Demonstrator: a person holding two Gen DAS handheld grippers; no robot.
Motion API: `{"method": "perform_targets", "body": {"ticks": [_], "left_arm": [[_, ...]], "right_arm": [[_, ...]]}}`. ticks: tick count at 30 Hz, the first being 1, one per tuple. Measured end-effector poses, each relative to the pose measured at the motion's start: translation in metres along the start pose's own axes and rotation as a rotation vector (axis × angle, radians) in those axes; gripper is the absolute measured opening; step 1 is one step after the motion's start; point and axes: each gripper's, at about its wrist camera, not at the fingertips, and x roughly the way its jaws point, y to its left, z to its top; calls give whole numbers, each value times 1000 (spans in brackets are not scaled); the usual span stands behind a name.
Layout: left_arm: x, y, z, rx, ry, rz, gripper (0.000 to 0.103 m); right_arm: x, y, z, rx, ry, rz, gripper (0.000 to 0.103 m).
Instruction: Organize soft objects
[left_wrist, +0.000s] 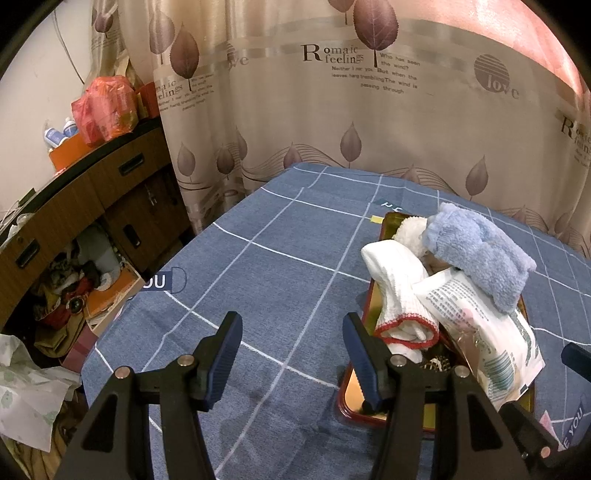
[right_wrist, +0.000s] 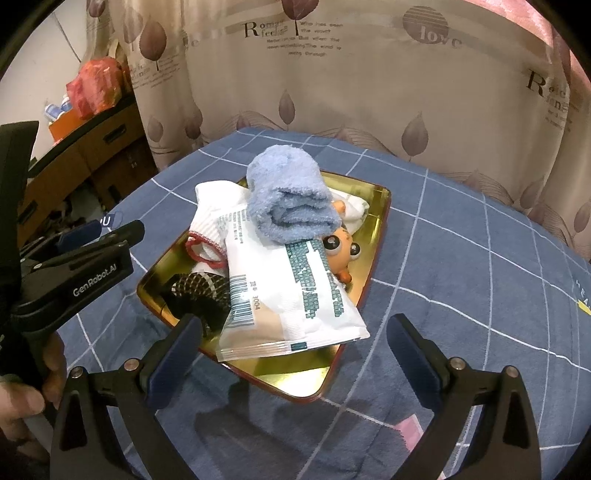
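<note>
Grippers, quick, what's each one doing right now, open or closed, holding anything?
Left gripper: open, holding nothing, next to the tray.
Right gripper: open, holding nothing, jaws wide in front of the wipes packet.

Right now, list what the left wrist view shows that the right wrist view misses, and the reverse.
Left only: the clutter under the wooden cabinet.
Right only: the orange toy and the black mesh item in full.
Both: the gold tray, blue towel, white sock, tissue pack, and both grippers open.
</note>
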Motion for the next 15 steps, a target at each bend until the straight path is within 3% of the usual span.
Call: {"method": "perform_targets", "body": {"ticks": [15], "left_arm": [[-1,-1,0,4,0,7,58]], "right_arm": [[1,3,-1,-5,9,6,100]]}}
